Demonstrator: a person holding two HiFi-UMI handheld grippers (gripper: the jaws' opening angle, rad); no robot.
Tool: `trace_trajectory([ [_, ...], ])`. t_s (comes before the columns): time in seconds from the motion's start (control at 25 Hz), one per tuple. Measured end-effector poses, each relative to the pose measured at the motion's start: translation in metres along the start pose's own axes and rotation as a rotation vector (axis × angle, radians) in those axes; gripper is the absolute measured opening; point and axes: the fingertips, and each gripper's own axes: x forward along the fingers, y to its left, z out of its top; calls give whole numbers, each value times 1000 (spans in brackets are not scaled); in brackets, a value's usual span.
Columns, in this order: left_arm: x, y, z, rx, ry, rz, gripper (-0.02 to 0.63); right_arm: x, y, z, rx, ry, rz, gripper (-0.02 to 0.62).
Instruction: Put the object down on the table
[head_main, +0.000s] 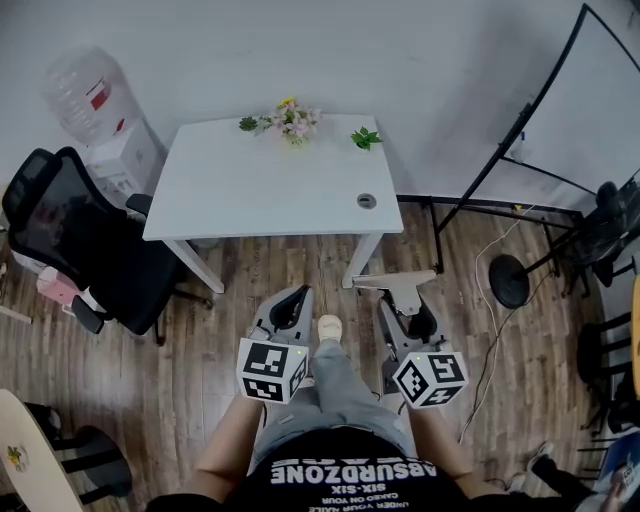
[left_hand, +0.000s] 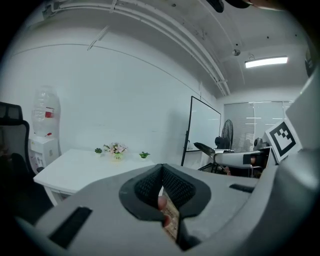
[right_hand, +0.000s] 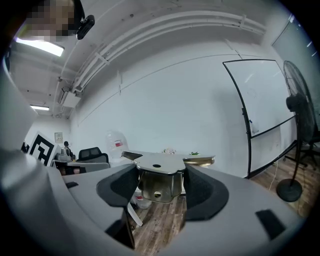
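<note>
1. Shiny silver-grey metal forms the bracket (right_hand: 156, 169), a bent plate with a round hole in its top face, which is clamped between the pads of the right gripper (right_hand: 160, 184).
2. The right gripper's jaws are spread wide, and both pads are pressed against the bracket's sides.
3. In the head view the bracket (head_main: 395, 284) is carried in the air at the tips of the right gripper (head_main: 405, 318), above the brown wooden plank floor (head_main: 200, 340), just short of the near edge of the white rectangular table (head_main: 260, 180) and close to its near right corner.
4. The table top is not touched by the bracket.
5. The left gripper (left_hand: 162, 189) is closed pad against pad, with nothing clamped between them.
6. The left gripper (head_main: 292, 300) is held over the floor beside the right one, likewise short of the table's near edge.
7. A small bunch of pink and yellow flowers (head_main: 290, 120) is set at the table's far edge, and a round grey grommet (head_main: 367, 200) is sunk near its right edge.
8. A black mesh office chair (head_main: 70, 240) is placed off the table's left edge.
</note>
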Motion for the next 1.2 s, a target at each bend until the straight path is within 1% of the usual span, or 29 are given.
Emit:
trace_trajectory([
  [0.4, 33, 9, 8, 11, 12, -5, 5, 28, -24, 6, 7, 3, -14, 275],
  [0.84, 89, 44, 21, 21, 36, -2, 6, 87, -51, 20, 22, 14, -32, 275],
  [1.2, 136, 79, 36, 17, 46, -4, 6, 144, -71, 40, 16, 14, -47, 275],
])
